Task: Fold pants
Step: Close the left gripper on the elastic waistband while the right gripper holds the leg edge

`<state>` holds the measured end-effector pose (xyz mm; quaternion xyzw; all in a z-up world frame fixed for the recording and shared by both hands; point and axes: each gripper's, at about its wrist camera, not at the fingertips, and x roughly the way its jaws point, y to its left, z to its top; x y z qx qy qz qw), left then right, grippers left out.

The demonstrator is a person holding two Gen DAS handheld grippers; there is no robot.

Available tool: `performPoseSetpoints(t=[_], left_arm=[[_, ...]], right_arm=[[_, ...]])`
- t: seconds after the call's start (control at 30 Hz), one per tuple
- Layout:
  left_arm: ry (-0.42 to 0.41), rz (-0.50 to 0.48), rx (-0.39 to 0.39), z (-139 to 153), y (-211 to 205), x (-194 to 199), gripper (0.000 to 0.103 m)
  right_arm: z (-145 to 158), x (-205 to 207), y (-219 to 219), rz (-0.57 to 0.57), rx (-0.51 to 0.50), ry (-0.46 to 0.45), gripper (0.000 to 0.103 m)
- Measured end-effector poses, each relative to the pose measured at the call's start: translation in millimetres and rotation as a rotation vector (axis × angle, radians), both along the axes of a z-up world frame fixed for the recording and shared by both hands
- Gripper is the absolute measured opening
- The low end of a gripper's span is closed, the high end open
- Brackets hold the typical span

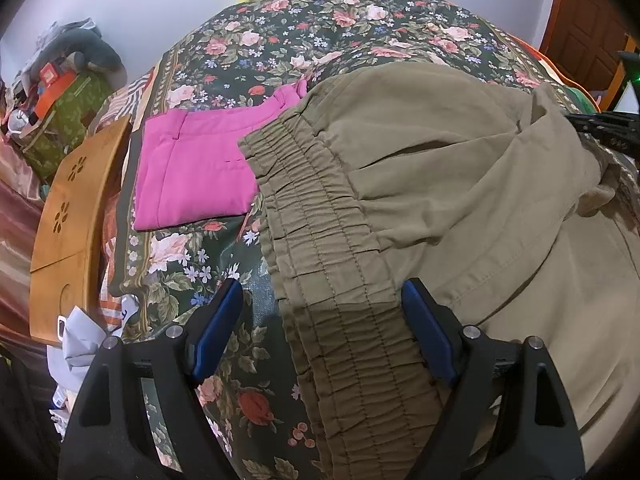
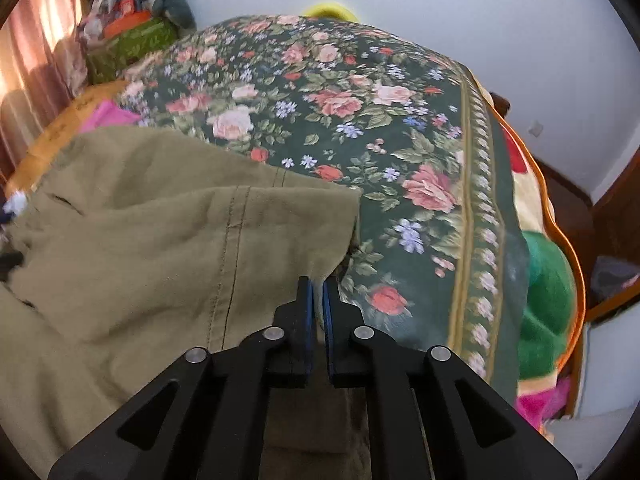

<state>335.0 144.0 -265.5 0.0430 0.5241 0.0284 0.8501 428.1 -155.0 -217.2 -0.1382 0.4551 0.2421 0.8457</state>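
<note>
Olive-green pants [image 1: 460, 200] lie spread on the floral bedspread [image 1: 280, 40]. Their ruched elastic waistband [image 1: 340, 280] runs toward me between the fingers of my left gripper [image 1: 322, 292], which is open over it. In the right wrist view my right gripper [image 2: 316, 284] is shut on the hem corner of a pant leg [image 2: 200, 240], which is lifted and folded over the rest of the pants. The right gripper also shows at the right edge of the left wrist view [image 1: 604, 128].
Folded pink pants [image 1: 192, 168] lie left of the waistband. A wooden board [image 1: 76, 216] stands along the bed's left side, with clutter [image 1: 60, 92] behind it. The bedspread [image 2: 360, 120] stretches ahead of the right gripper; its edge and a colourful blanket [image 2: 548, 300] are at right.
</note>
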Motion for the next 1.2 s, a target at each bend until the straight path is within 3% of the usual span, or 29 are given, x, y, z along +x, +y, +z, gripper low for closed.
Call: performPoseSetpoints(t=[0.07, 0.13, 0.2, 0.23, 0.37, 0.5, 0.77, 0.87, 1.0, 1.2], left_arm=[[0.002, -0.013, -0.016, 2.3, -0.8, -0.2, 0.074], [0.003, -0.03, -0.021, 4.2, -3.8, -0.8, 0.065], [0.001, -0.046, -0.001, 5.1, -9.0, -1.1, 0.062], [0.001, -0.05, 0.002, 4.9, -10.4, -1.3, 0.06], [0.0, -0.043, 0.003, 4.5, -11.5, -1.6, 0.059], [0.004, -0.032, -0.04, 3.4, -8.6, -2.6, 0.052], [-0.014, -0.048, 0.002, 2.6, -15.7, -5.0, 0.05], [-0.023, -0.034, -0.014, 2.9, -12.9, -5.4, 0.048], [-0.041, -0.029, 0.011, 5.8, -14.9, -8.1, 0.046], [-0.049, -0.02, 0.079, 8.5, -16.4, -8.6, 0.046]], right_arm=[[12.3, -6.1, -13.2, -0.02, 0.029, 0.004, 0.013], [26.1, -18.4, -27.4, -0.024, 0.062, -0.006, 0.035], [37.5, -36.6, -41.5, -0.019, 0.081, -0.036, 0.046], [40.0, -44.4, -45.6, -0.016, 0.082, -0.044, 0.047], [32.5, -67.3, -57.8, 0.003, 0.098, 0.019, 0.047], [9.1, -78.7, -51.8, 0.043, 0.065, 0.054, 0.047], [-7.1, -57.7, -37.3, 0.016, 0.103, 0.04, 0.047], [-8.2, -55.1, -34.6, 0.024, 0.13, 0.042, 0.029], [-10.3, -61.6, -29.0, 0.041, 0.114, 0.035, 0.014], [-11.4, -69.4, -22.9, 0.058, 0.024, 0.0, 0.01]])
